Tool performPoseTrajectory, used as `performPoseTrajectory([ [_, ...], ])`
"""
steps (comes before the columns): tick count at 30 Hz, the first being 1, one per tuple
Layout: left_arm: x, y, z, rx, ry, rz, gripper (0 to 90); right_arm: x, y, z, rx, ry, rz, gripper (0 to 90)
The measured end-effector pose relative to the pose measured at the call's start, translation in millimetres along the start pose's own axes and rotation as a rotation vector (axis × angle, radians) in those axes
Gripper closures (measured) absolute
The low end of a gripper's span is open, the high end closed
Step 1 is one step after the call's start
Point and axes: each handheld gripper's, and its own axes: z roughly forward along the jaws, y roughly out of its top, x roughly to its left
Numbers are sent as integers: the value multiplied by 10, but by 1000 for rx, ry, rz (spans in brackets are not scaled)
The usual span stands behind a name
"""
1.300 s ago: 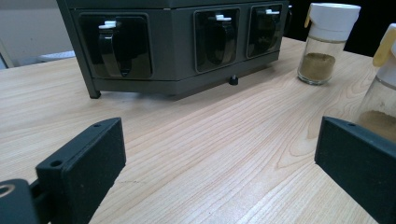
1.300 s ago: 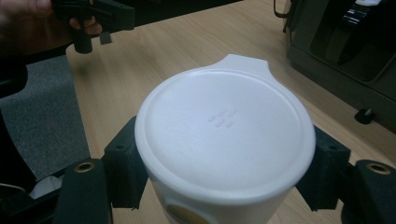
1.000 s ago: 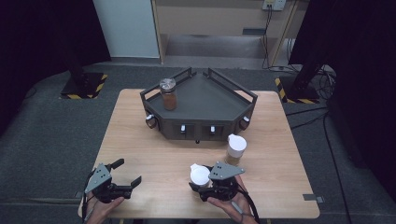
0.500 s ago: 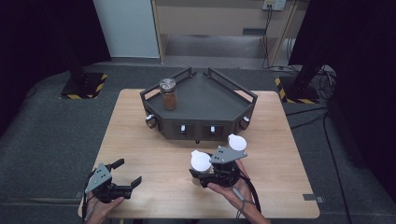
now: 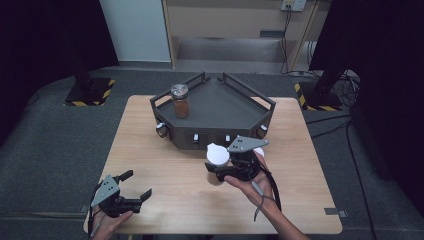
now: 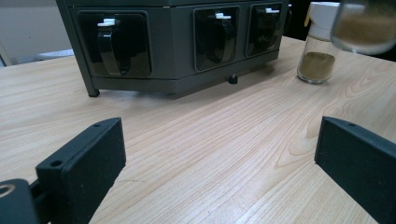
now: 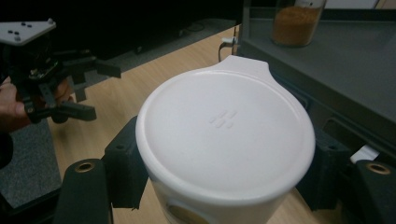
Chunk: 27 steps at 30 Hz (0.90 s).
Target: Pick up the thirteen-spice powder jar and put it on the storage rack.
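Note:
My right gripper (image 5: pixel 216 172) is shut on a white-lidded spice jar (image 5: pixel 218 155) and holds it upright above the table, just in front of the dark rack (image 5: pixel 250 107). In the right gripper view the white lid (image 7: pixel 224 135) sits between the two black jaws. A second white-lidded jar (image 6: pixel 317 46) with olive powder stands on the table beside the rack. A jar of brown spice (image 5: pixel 180 101) stands on the rack's top at the left. My left gripper (image 5: pixel 137 183) rests open near the table's front left corner, with bare wood between its jaws (image 6: pixel 219 158).
The rack has a raised rim and several small drawers with handles (image 6: pixel 112 44) along its front. Black floor stands with yellow-striped bases (image 5: pixel 90 92) sit beyond the table's back corners. Bare wooden tabletop (image 5: pixel 165 165) lies between the two grippers.
My right gripper has lifted the white-lidded jar off the table and carried it away from the front edge toward the rack. The left gripper has stayed put.

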Motion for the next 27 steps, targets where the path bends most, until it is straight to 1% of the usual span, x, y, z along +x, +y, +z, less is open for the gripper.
performPoseTrajectory([
  [6, 1, 2, 1, 2, -1, 0, 7, -45, 218, -23, -16, -24, -1, 306],
  [11, 0, 2, 0, 2, -1, 1, 7, -55, 410, -12, -29, -55, -7, 306],
  [19, 2, 2, 1, 2, -2, 1, 7, -132, 712, 64, -34, -96, -1, 306],
  [27, -1, 4, -1, 3, -1, 2, 7, -234, 972, 154, -36, -138, 12, 306],
])
